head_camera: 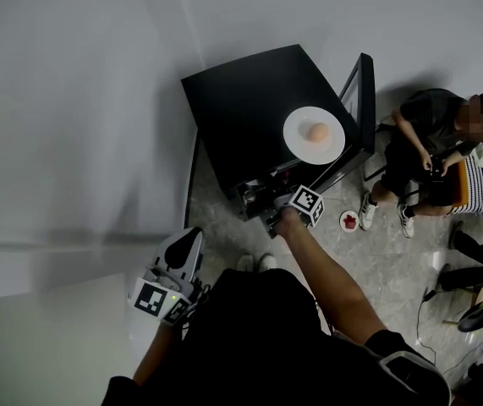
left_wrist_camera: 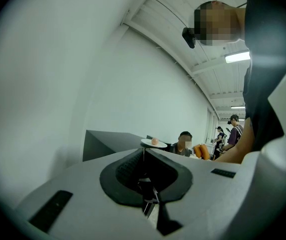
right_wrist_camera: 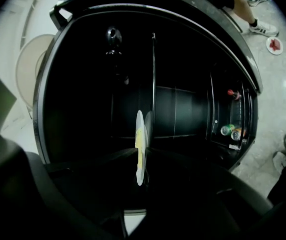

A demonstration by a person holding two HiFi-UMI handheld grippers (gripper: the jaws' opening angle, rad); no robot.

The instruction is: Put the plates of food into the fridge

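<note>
A small black fridge (head_camera: 241, 100) stands with its door (head_camera: 358, 108) swung open. On its top rests a white plate (head_camera: 313, 134) with a round peach-coloured food, also seen far off in the left gripper view as the plate (left_wrist_camera: 154, 143). My right gripper (head_camera: 262, 205) is at the fridge's open front, shut on the rim of a second white plate (right_wrist_camera: 139, 146) with yellow food, seen edge-on inside the dark fridge interior (right_wrist_camera: 183, 104). The left gripper (head_camera: 183, 244) hangs low by my body, jaws together and empty, left gripper (left_wrist_camera: 144, 156) pointing towards the fridge.
Cans (right_wrist_camera: 231, 131) sit in the door rack. A small plate of red food (head_camera: 348, 221) lies on the floor right of the fridge. Seated people (head_camera: 431, 146) are close by at the right. A white wall stands behind and left of the fridge.
</note>
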